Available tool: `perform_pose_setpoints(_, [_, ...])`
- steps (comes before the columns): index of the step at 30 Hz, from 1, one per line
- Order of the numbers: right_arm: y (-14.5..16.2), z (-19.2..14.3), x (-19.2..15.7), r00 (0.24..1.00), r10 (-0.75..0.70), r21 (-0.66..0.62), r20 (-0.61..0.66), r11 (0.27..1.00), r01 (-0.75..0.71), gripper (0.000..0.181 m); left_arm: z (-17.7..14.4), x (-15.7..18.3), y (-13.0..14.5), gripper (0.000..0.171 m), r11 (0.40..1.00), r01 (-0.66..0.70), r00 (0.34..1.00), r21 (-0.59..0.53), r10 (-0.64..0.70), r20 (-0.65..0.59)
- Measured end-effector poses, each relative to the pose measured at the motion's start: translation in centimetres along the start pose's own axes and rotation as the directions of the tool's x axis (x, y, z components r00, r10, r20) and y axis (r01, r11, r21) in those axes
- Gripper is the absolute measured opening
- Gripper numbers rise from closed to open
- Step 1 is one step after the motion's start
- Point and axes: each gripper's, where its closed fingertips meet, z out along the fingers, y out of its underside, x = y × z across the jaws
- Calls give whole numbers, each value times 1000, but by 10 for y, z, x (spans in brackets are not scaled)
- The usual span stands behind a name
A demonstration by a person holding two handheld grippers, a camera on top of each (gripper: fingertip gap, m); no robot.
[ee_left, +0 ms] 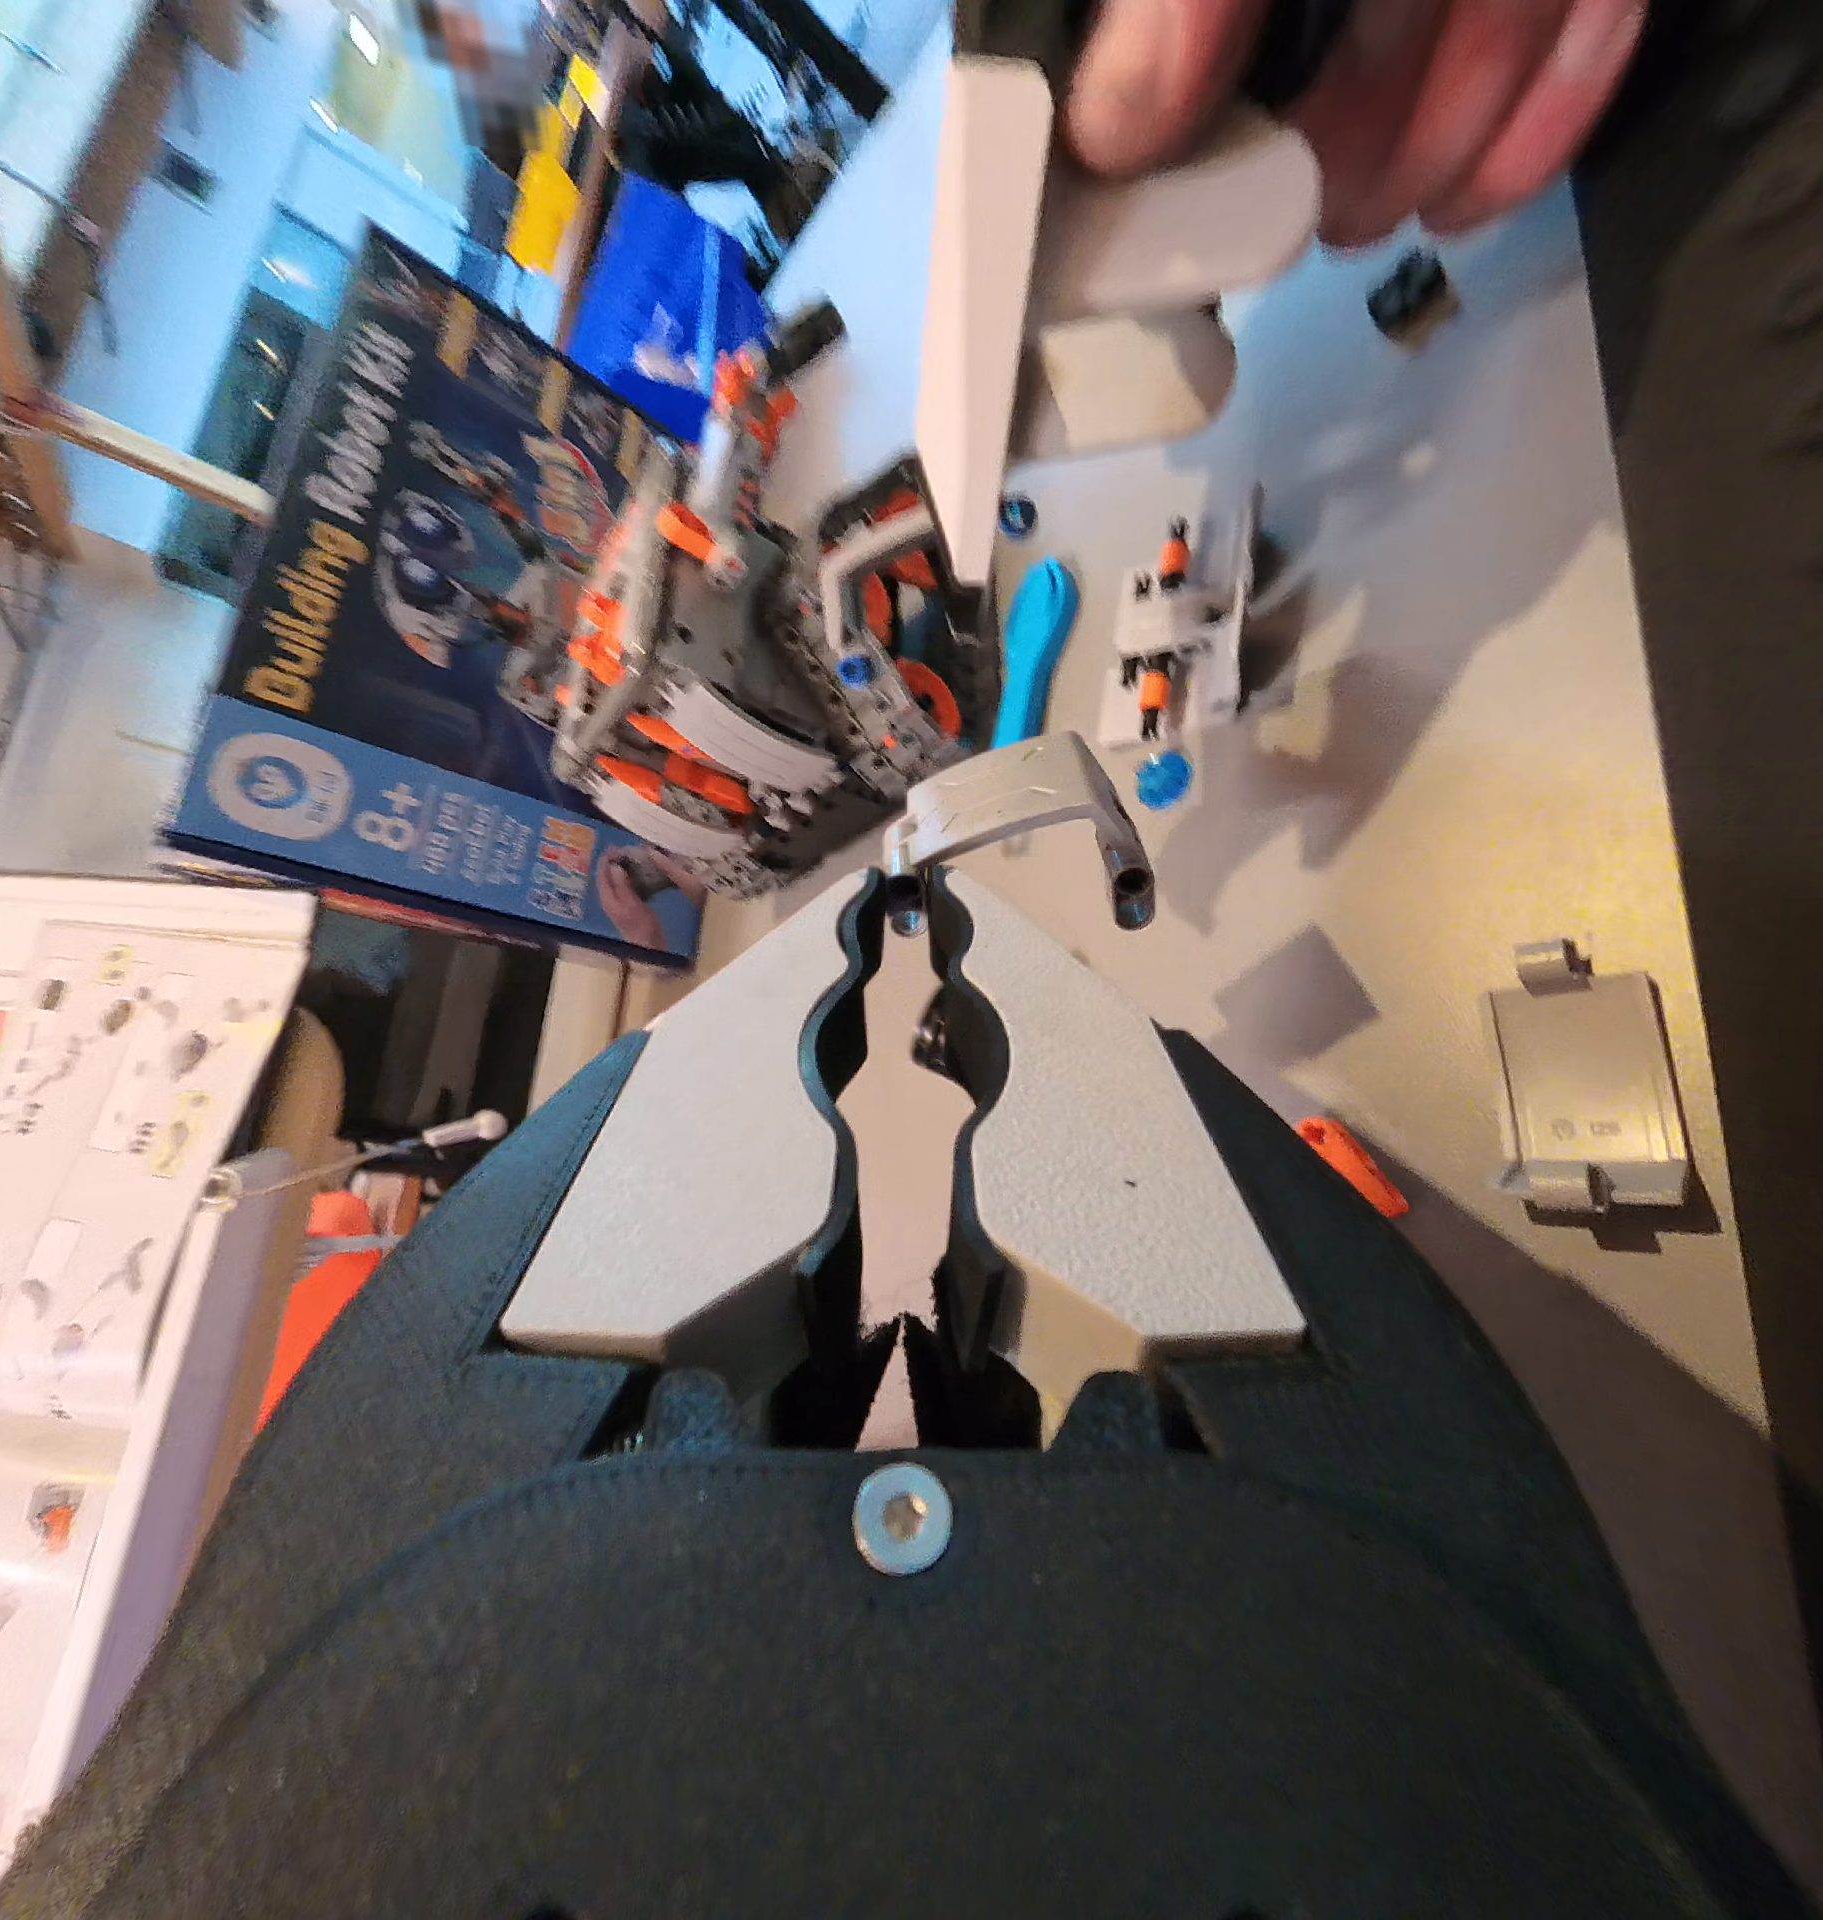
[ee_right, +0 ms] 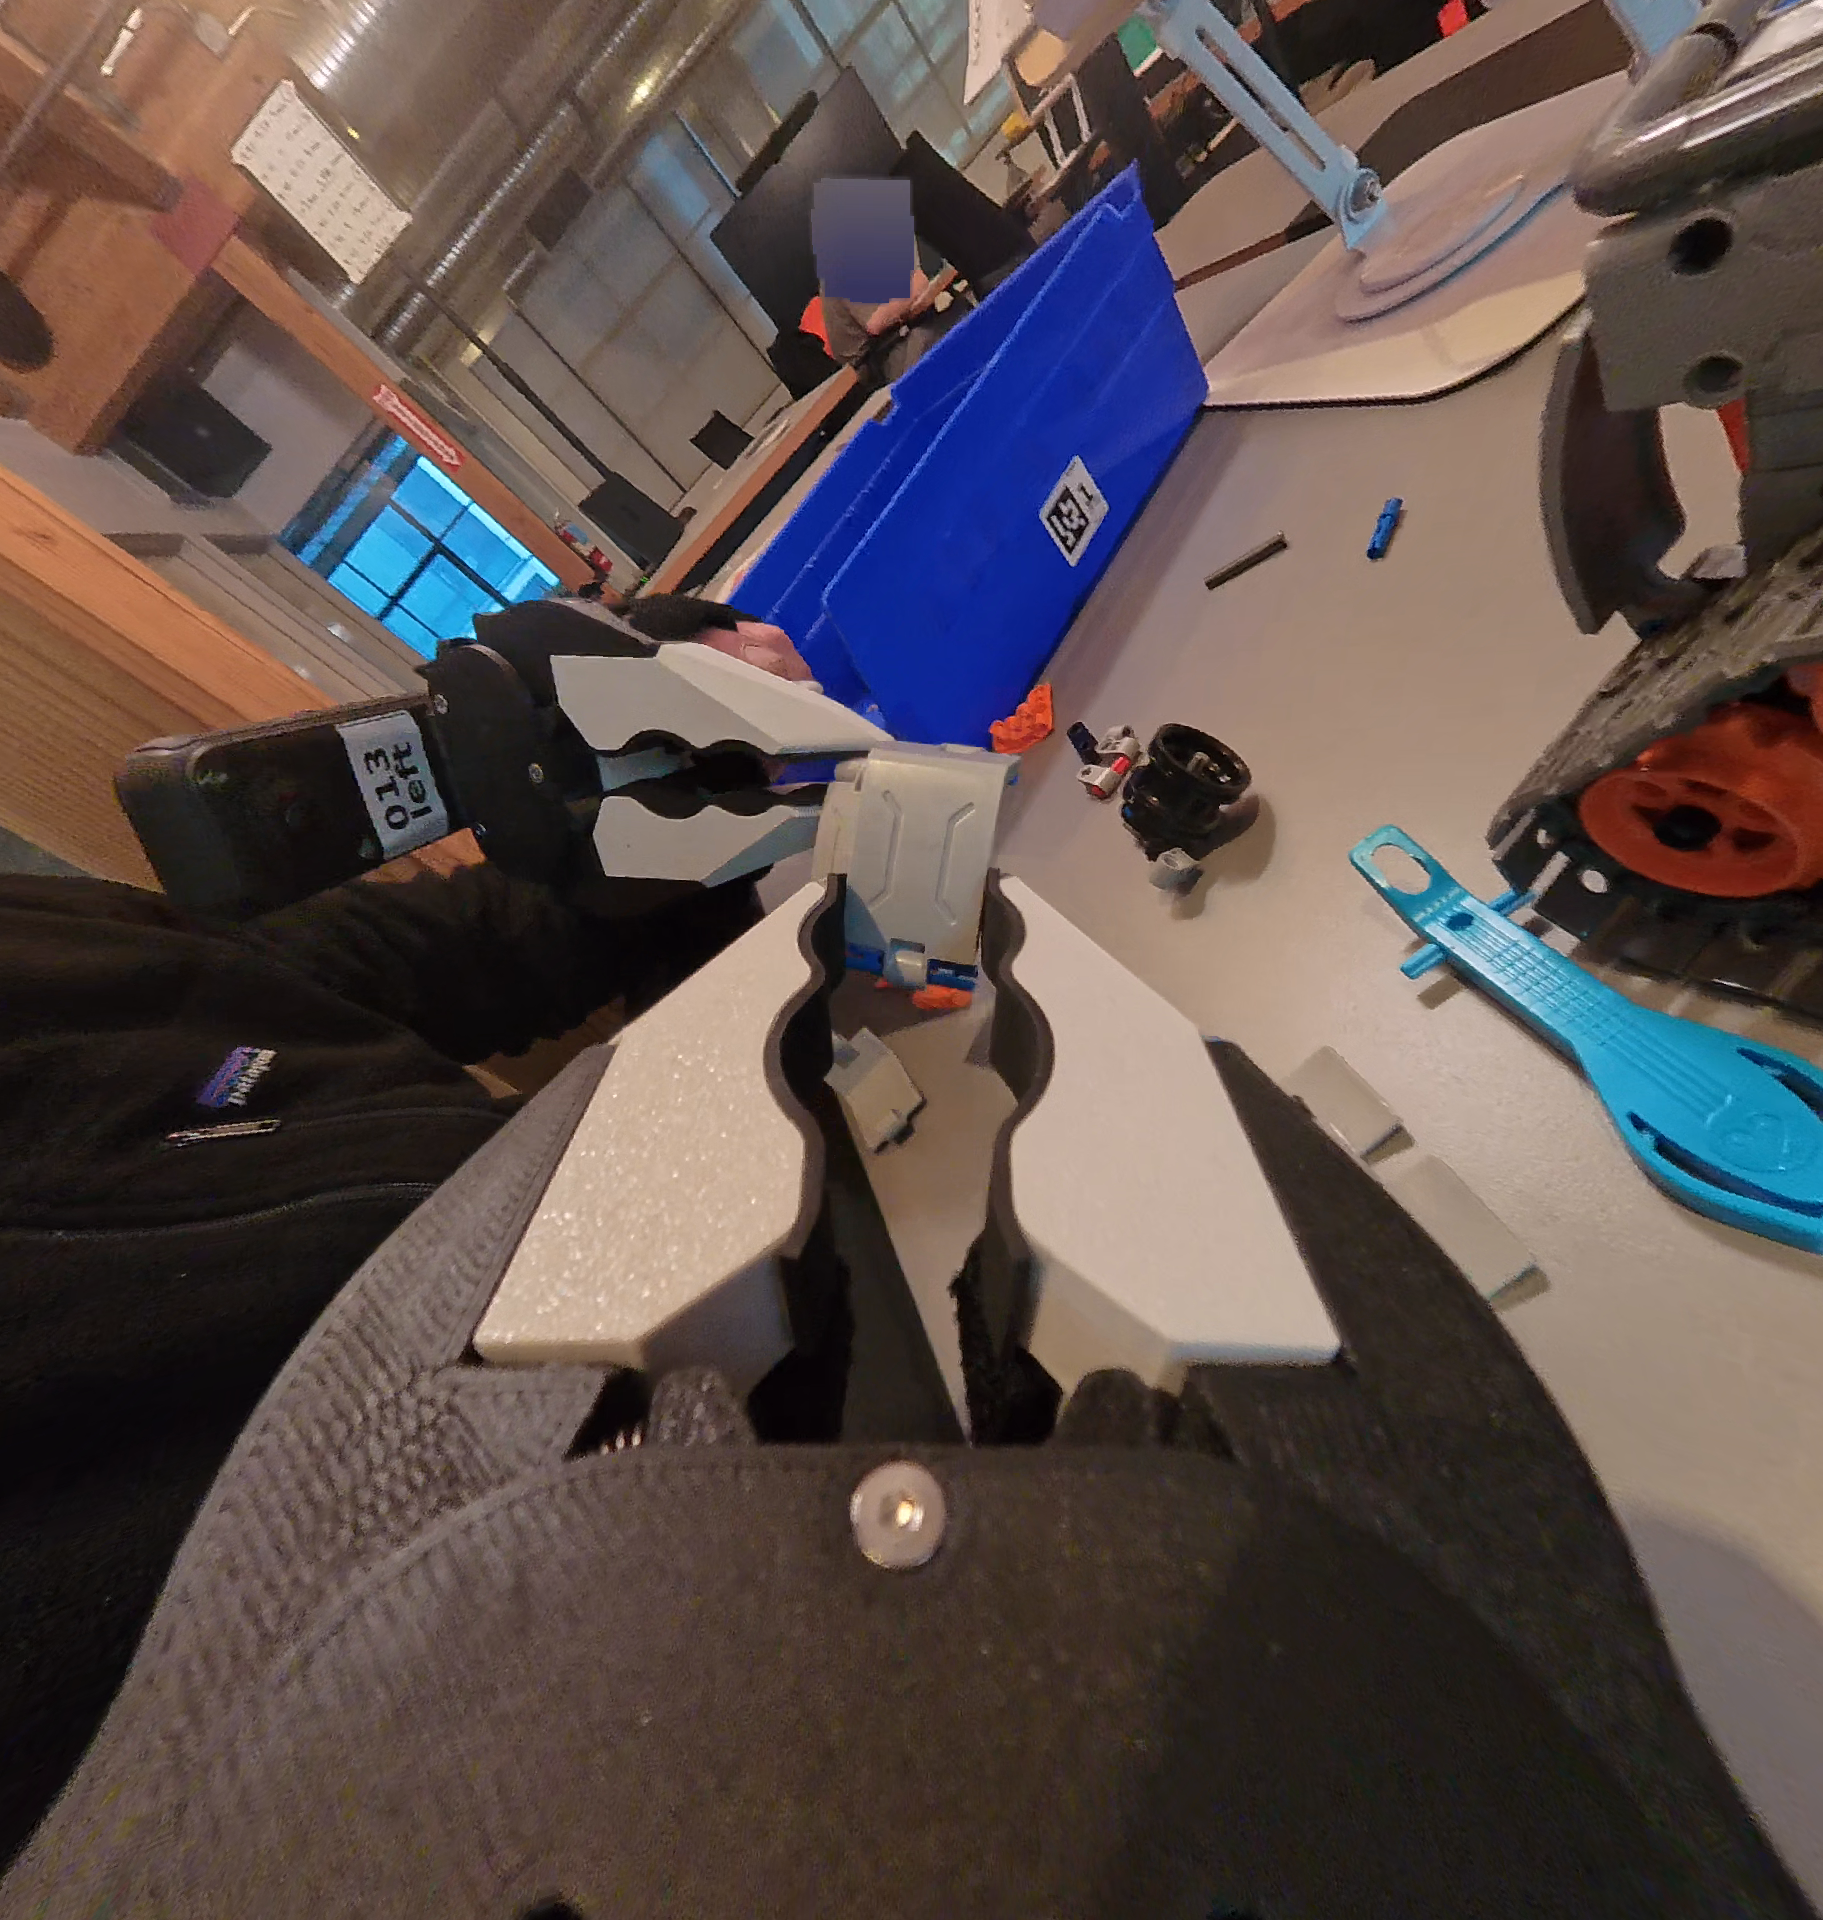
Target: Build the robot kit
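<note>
Above the grey tabletop (ee_right: 1354,727), both grippers meet on one grey panel piece (ee_right: 912,842). The left gripper (ee_left: 912,899) has its jaws nearly closed on a dark pin at the panel's corner; the right gripper (ee_right: 907,914) has its jaws part-open, flanking the panel's lower end, and contact there cannot be confirmed. The panel is clear of the table, held between the two grippers just ahead of the tracked robot model (ee_right: 1717,748).

Progress: the model appears largely assembled, tracks and orange wheels fitted. Loose parts remain on the table: a black wheel hub (ee_right: 1193,784), a small grey-and-orange subassembly (ee_left: 1172,644), a grey clip cover (ee_left: 1587,1101).

View differences: the left wrist view alone shows the kit box (ee_left: 408,644), an instruction booklet (ee_left: 86,1195) and the panel's two dark pins. The right wrist view alone shows the blue bin (ee_right: 990,499), the panel's moulded face and the blue brick separator tool (ee_right: 1634,1049) in full
</note>
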Motion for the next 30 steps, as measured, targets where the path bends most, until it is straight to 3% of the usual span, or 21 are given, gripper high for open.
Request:
perform_pose_setpoints(9, [-7,5,-19,993,23,50,112,998,-29,24,-21,-18,-21,5,989,-37,994,144,22,103])
perform_pose_setpoints(22, [-10,11,-52,959,27,92,282,994,-55,24,-33,-32,-39,5,943,62,986,328,-109,127])
perform_pose_setpoints(30, [-11,14,-60,955,16,123,296,991,-55,24,-28,-34,-36,6,930,116,982,348,-161,103])
